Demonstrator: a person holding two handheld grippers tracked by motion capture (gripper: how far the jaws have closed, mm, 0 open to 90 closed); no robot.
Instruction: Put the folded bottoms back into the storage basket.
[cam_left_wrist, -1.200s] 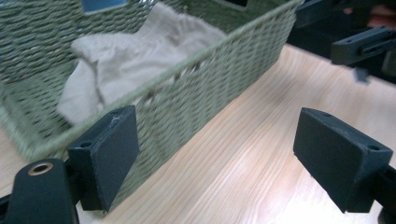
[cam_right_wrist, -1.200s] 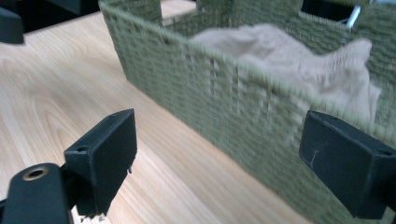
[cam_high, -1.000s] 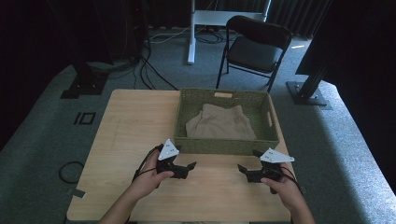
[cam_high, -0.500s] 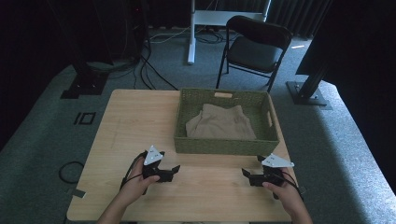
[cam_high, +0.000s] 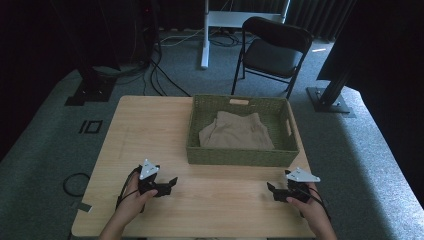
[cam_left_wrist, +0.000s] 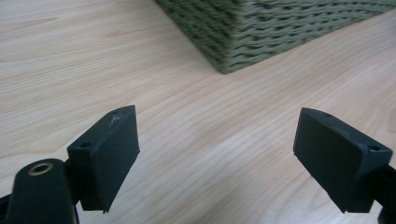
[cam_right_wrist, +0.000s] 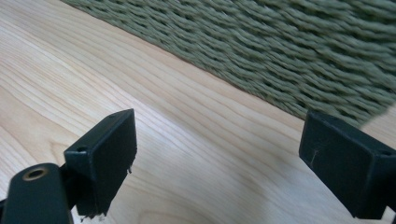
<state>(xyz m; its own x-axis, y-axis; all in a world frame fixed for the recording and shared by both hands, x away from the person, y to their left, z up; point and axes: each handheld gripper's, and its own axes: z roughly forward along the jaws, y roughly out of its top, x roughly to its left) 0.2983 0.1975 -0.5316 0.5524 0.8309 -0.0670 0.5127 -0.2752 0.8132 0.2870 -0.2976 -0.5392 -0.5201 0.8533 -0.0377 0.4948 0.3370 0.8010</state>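
Beige cloth (cam_high: 237, 134) inside green basket (cam_high: 240, 156), unseen from either claw view

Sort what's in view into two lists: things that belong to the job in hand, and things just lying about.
Job in hand:
- basket, green, woven, on the table
- cloth, beige, folded in the basket
- left gripper, open, holding nothing
- right gripper, open, holding nothing

Lying about:
- chair behind the table
- cables on the floor
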